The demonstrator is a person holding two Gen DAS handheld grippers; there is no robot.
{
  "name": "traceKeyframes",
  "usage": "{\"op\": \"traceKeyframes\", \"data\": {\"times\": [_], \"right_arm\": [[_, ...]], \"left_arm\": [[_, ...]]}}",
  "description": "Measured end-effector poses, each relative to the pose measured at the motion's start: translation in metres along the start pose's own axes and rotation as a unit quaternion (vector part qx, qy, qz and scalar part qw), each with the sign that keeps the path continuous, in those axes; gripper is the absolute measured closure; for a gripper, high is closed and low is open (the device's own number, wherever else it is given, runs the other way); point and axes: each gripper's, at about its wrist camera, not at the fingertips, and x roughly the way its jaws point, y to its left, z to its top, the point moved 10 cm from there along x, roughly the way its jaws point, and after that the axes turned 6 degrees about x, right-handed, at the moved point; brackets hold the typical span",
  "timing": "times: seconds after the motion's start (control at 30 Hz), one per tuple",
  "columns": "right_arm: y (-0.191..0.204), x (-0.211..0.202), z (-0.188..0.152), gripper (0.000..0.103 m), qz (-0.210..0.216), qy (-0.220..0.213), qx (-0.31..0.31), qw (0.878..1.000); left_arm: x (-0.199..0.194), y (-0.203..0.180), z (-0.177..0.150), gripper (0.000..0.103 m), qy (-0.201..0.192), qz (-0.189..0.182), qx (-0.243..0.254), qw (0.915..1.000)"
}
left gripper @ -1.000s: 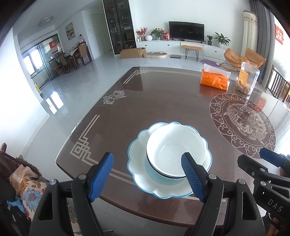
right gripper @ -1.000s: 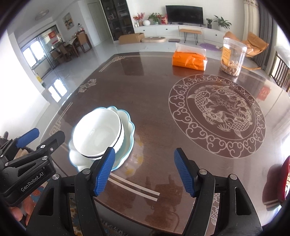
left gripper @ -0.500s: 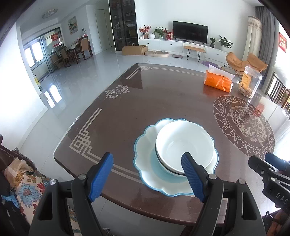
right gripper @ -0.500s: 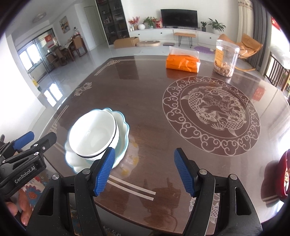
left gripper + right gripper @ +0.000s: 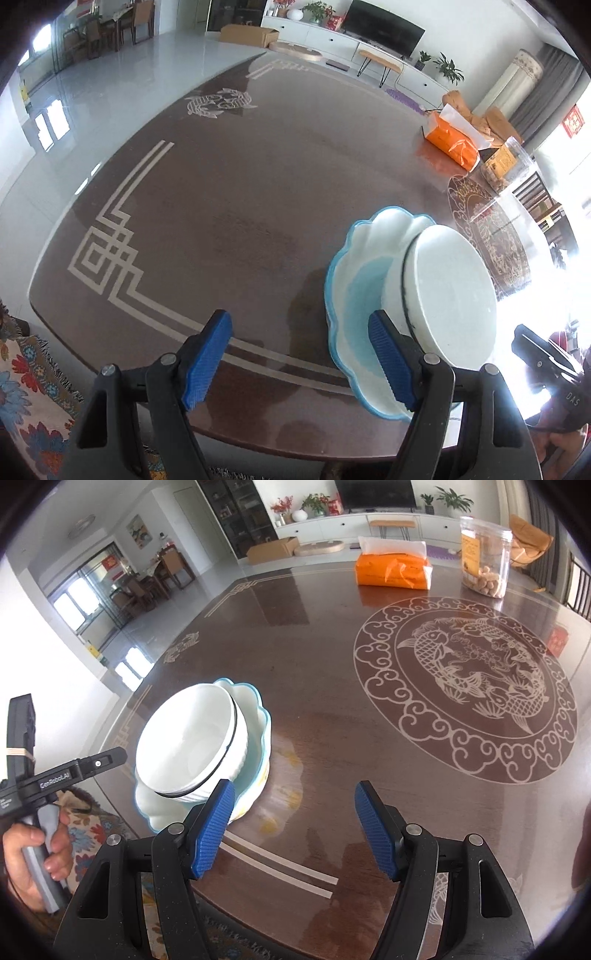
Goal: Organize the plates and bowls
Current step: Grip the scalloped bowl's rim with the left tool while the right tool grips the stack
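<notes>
A white bowl with a dark rim line (image 5: 448, 284) (image 5: 192, 744) sits in a scalloped, blue-edged plate (image 5: 354, 291) (image 5: 255, 709) near the front edge of the brown table (image 5: 229, 192) (image 5: 325, 672). My left gripper (image 5: 301, 360) is open and empty, just left of the plate; its right fingertip (image 5: 388, 354) overlaps the plate's near rim in view. My right gripper (image 5: 291, 827) is open and empty over bare table right of the plate, its left fingertip (image 5: 214, 823) close to the rim. The left tool's body (image 5: 62, 771) shows held in a hand.
An orange tissue pack (image 5: 393, 568) (image 5: 452, 142) and a clear jar of snacks (image 5: 484, 561) stand at the table's far side. A round fish inlay (image 5: 465, 686) marks the table's middle. A patterned rug (image 5: 26, 402) lies below the front edge.
The left gripper has swung left and dropped toward the table, so the plate and bowl slid to its right. The right gripper has sunk a little closer to the table.
</notes>
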Motion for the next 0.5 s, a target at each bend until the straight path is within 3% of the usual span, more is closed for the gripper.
{"op": "traceKeyframes", "data": {"times": [0.2, 0.4, 0.5], "right_arm": [[0.002, 0.028, -0.003, 0.036, 0.003, 0.038, -0.004, 0.999], [0.004, 0.049, 0.000, 0.040, 0.010, 0.066, 0.004, 0.998], [0.005, 0.057, 0.001, 0.045, 0.016, 0.080, 0.004, 0.997]], "left_arm": [[0.021, 0.011, 0.011, 0.028, 0.012, -0.012, -0.001, 0.9999], [0.037, 0.001, 0.015, 0.029, 0.034, -0.011, 0.051, 0.9981], [0.049, -0.006, 0.014, 0.041, 0.053, -0.024, 0.067, 0.9961]]}}
